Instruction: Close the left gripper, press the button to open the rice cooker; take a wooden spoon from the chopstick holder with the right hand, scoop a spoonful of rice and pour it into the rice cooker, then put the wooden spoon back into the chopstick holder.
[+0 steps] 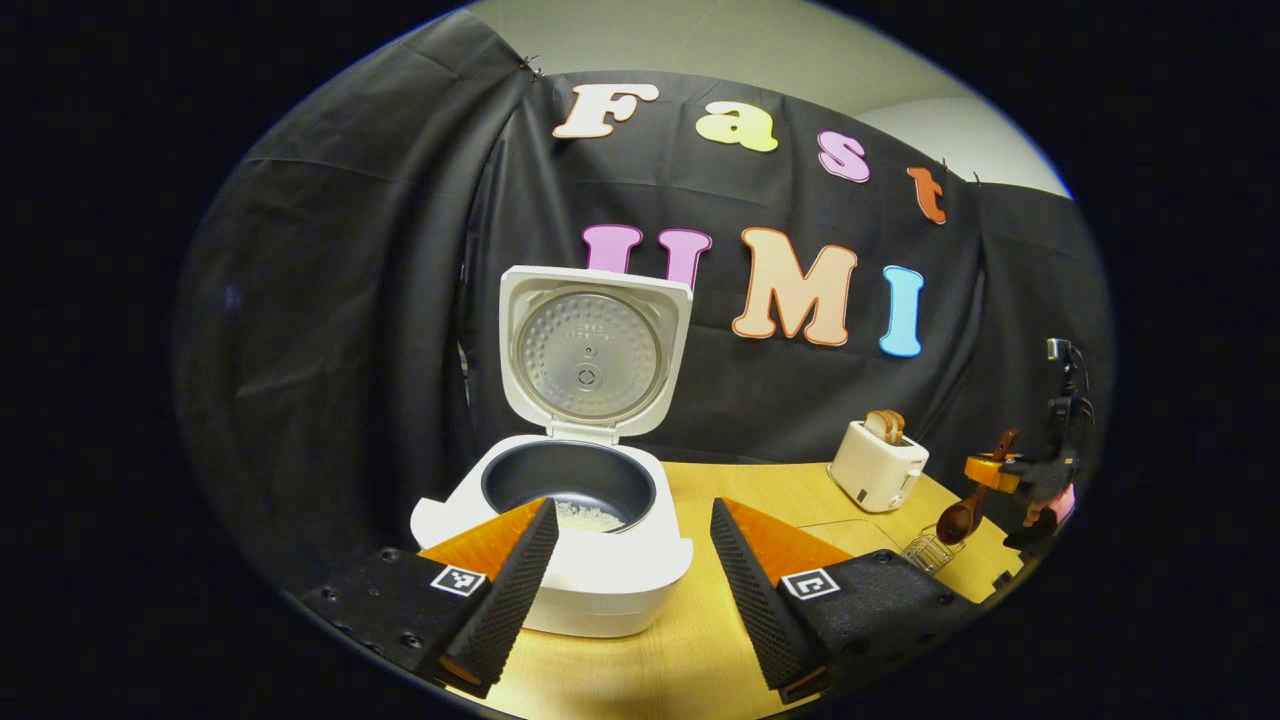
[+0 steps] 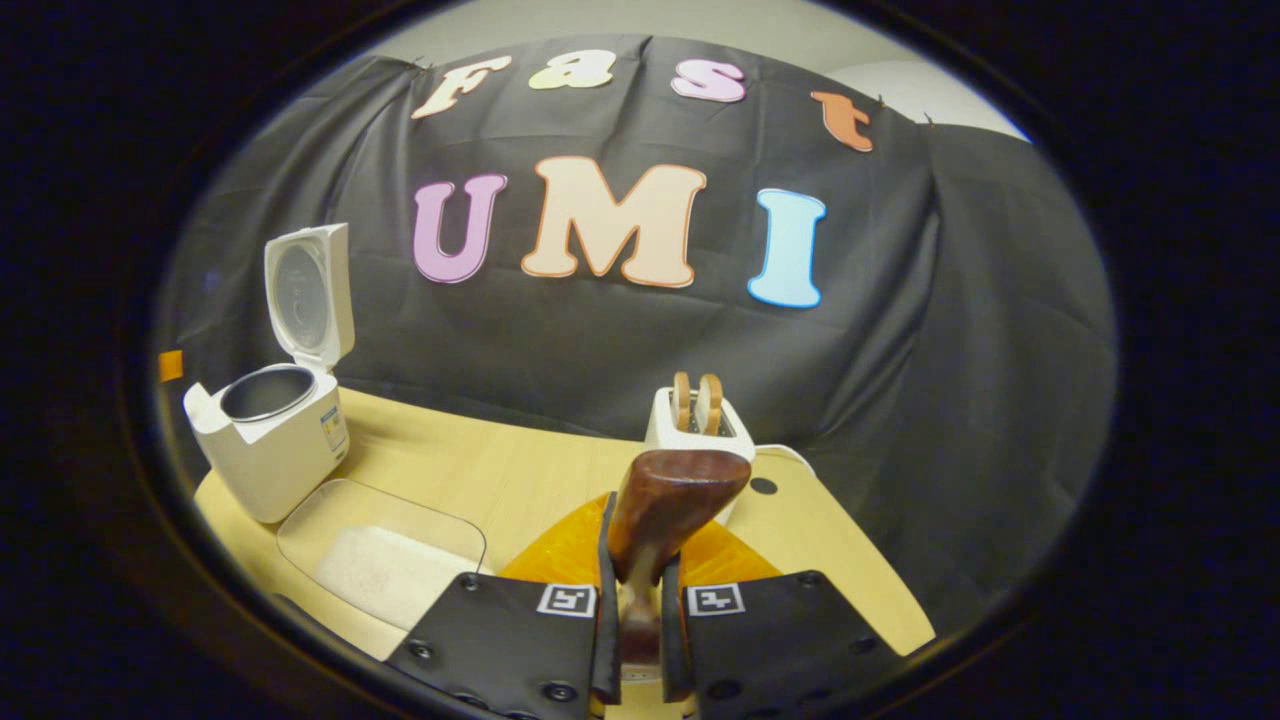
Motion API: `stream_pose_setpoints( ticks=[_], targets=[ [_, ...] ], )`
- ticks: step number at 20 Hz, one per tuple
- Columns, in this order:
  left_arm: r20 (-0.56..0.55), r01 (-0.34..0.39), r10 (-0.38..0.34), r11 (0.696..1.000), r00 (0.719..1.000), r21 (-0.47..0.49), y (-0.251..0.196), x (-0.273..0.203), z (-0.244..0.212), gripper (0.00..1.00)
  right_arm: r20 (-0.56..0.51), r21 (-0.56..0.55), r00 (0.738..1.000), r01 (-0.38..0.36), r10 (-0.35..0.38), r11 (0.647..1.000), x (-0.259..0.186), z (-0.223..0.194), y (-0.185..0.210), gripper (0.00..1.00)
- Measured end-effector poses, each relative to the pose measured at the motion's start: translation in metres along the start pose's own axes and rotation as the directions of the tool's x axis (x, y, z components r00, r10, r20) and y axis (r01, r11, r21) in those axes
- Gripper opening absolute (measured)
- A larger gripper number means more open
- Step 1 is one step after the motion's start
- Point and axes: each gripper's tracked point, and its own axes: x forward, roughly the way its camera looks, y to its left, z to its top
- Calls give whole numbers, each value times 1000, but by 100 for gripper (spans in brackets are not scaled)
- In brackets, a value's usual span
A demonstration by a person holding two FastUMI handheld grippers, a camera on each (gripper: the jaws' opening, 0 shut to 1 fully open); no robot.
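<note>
Your left gripper [image 1: 632, 560] is wide open in front of the open rice cooker [image 1: 560, 520], rice inside. Your right gripper [image 2: 640, 630] clamps the wooden spoon [image 2: 665, 510] w/ toaster [image 2: 697, 425] behind.

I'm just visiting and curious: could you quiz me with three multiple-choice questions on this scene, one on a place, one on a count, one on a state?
1. Where is the spoon?
A. In the right gripper
B. In the cooker
C. On the toaster

2. How many bread slices stand in the toaster?
A. None
B. Two
C. Four

3. How is the cooker's lid?
A. Shut
B. Taken off, lying flat
C. Open, standing upright

Answers: 1 A, the right gripper's jaws clamp its handle; 2 B, two brown slices stick up from the slots; 3 C, the lid stands behind the pot, with rice inside.
</note>
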Motion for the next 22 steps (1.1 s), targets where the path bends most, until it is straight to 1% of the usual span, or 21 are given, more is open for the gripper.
stream_pose_setpoints(
  ticks=[5, 8, 11, 12, 15, 16, 17, 18, 19, 20, 21, 22],
  targets=[
    [5, -30, 30, 999, 1000, 11, 6, -6, 2, 91, -71, 9, 997, -25, 25, 1000, 11, -41, 6, 18],
    [9, -35, 35, 999, 999, 9, 5, -7, 4, 91, -101, 15, 994, -30, 32, 999, 11, -59, 6, 19],
    [8, -10, 10, 1000, 1000, 16, -3, -6, 7, 91, -120, 22, 992, -39, 42, 999, 11, -66, 4, 19],
    [12, -1, 0, 1000, 1000, 23, -6, -6, 8, 91, -119, 30, 992, -40, 44, 999, 9, -65, 3, 22],
    [19, 20, -21, 999, 1000, 38, -12, -4, 13, 91, -118, 33, 992, -34, 38, 999, 3, -63, -5, 24],
    [21, 27, -28, 999, 999, 39, -15, -3, 15, 91, -128, 34, 991, -34, 38, 999, 1, -65, -7, 38],
    [23, 34, -35, 999, 999, 40, -16, -3, 16, 91, -130, 32, 991, -33, 37, 999, -4, -65, -11, 31],
    [24, 42, -43, 998, 999, 40, -18, -2, 17, 91, -121, 34, 992, -28, 32, 999, -8, -61, -14, 42],
    [25, 48, -49, 998, 998, 39, -20, -1, 19, 91, -107, 37, 994, -21, 25, 999, -11, -54, -19, 43],
    [26, 56, -57, 998, 998, 37, -21, 0, 19, 87, -89, 39, 996, -11, 14, 999, -16, -46, -24, 52],
    [28, 64, -65, 997, 998, 32, -23, 0, 21, 91, -73, 40, 997, 0, 3, 999, -20, -39, -30, 60],
    [30, 72, -73, 997, 997, 25, -23, 1, 24, 91, -66, 39, 998, 14, -12, 999, -24, -33, -37, 69]
  ],
)
